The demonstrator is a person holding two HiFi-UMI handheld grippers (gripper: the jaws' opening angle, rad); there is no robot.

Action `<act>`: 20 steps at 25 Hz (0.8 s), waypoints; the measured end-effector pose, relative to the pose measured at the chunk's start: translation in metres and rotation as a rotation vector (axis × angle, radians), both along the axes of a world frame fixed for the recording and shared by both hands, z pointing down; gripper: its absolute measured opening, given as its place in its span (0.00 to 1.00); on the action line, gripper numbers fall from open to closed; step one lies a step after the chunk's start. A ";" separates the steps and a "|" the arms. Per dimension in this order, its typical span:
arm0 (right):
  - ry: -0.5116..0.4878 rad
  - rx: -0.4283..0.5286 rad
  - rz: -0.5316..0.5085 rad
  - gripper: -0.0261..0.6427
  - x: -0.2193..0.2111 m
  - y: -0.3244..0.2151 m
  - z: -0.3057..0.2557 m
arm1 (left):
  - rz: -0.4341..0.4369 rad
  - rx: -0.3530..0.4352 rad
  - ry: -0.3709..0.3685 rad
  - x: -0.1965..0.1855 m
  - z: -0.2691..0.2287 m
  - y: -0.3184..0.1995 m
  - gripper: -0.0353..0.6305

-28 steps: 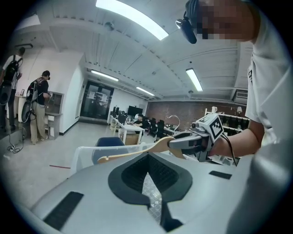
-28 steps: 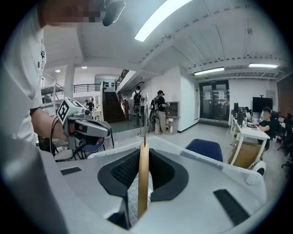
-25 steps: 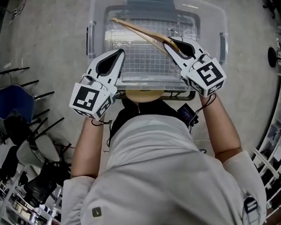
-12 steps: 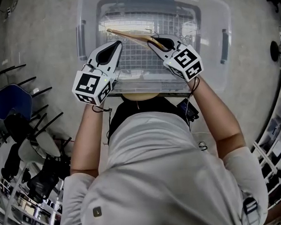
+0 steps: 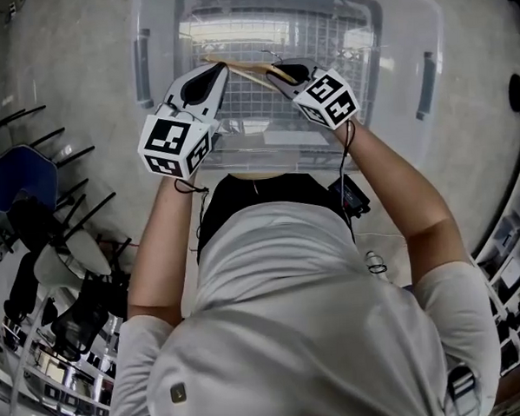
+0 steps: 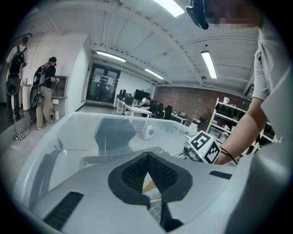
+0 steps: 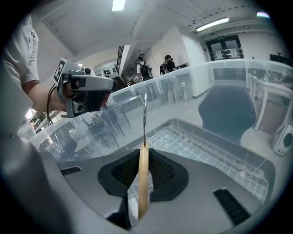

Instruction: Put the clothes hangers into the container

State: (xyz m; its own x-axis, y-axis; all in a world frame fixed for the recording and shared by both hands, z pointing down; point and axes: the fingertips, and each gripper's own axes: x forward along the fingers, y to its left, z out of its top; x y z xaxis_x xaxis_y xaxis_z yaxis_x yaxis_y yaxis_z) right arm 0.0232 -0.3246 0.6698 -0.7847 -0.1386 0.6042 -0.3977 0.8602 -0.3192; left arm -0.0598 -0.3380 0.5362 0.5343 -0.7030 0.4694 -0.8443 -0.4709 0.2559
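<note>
Farther over the container [image 5: 398, 30], right tongs [image 7: 145, 155] clamped on wooden hanger [image 7: 143, 192], edge-on in right gripper view; left tongs [image 6: 147, 161] together.

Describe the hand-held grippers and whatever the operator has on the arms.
Both match. The left hand-held gripper and right hand-held gripper have light grey, tapering plastic shells, with black ribbed pads set in a teardrop recess. Each carries a white cube printed with black square markers. A thin black cord hangs at each wrist. The person wears a pale short-sleeved shirt, and the sleeves end above the elbow.
</note>
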 end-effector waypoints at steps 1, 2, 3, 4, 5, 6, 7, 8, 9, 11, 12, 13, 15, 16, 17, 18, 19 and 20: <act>-0.006 -0.017 0.001 0.14 -0.002 0.001 0.004 | -0.001 -0.008 -0.006 -0.001 0.002 -0.001 0.08; -0.010 -0.034 0.005 0.14 -0.003 0.002 0.008 | 0.000 -0.018 -0.014 -0.001 0.006 -0.002 0.08; -0.009 -0.050 0.010 0.14 -0.002 0.003 0.013 | 0.003 -0.029 -0.022 0.001 0.011 -0.002 0.08; -0.001 -0.063 0.016 0.14 0.001 0.003 0.020 | 0.007 -0.041 -0.028 0.004 0.016 -0.003 0.08; 0.012 -0.072 0.022 0.14 0.004 0.003 0.028 | 0.009 -0.051 -0.031 0.007 0.021 -0.005 0.08; 0.029 -0.077 0.027 0.14 0.006 0.003 0.035 | 0.011 -0.060 -0.032 0.010 0.025 -0.006 0.08; 0.044 -0.078 0.031 0.15 0.006 0.003 0.041 | 0.011 -0.066 -0.030 0.011 0.028 -0.007 0.08; 0.055 -0.075 0.032 0.15 0.005 0.002 0.044 | 0.010 -0.071 -0.028 0.011 0.029 -0.007 0.08; 0.065 -0.068 0.030 0.15 0.003 0.001 0.047 | 0.011 -0.075 -0.027 0.011 0.031 -0.007 0.08; 0.083 -0.055 0.024 0.16 0.001 -0.005 0.051 | 0.014 -0.083 -0.029 0.013 0.035 -0.008 0.08; 0.093 -0.053 0.027 0.16 0.002 -0.010 0.055 | 0.015 -0.089 -0.033 0.015 0.037 -0.008 0.08; 0.104 -0.054 0.034 0.18 0.004 -0.015 0.059 | 0.014 -0.094 -0.037 0.016 0.039 -0.009 0.08; 0.130 -0.058 0.055 0.21 0.009 -0.026 0.070 | 0.009 -0.102 -0.043 0.017 0.043 -0.009 0.08; 0.146 -0.057 0.062 0.23 0.010 -0.031 0.075 | 0.005 -0.105 -0.043 0.018 0.044 -0.010 0.08; 0.162 -0.055 0.066 0.25 0.012 -0.035 0.080 | 0.001 -0.109 -0.043 0.018 0.045 -0.010 0.08; 0.179 -0.052 0.069 0.27 0.014 -0.038 0.086 | -0.003 -0.111 -0.041 0.019 0.046 -0.011 0.08; 0.197 -0.048 0.069 0.28 0.016 -0.041 0.091 | -0.006 -0.113 -0.040 0.019 0.046 -0.011 0.08; 0.216 -0.042 0.068 0.30 0.017 -0.044 0.097 | -0.009 -0.113 -0.040 0.019 0.047 -0.013 0.08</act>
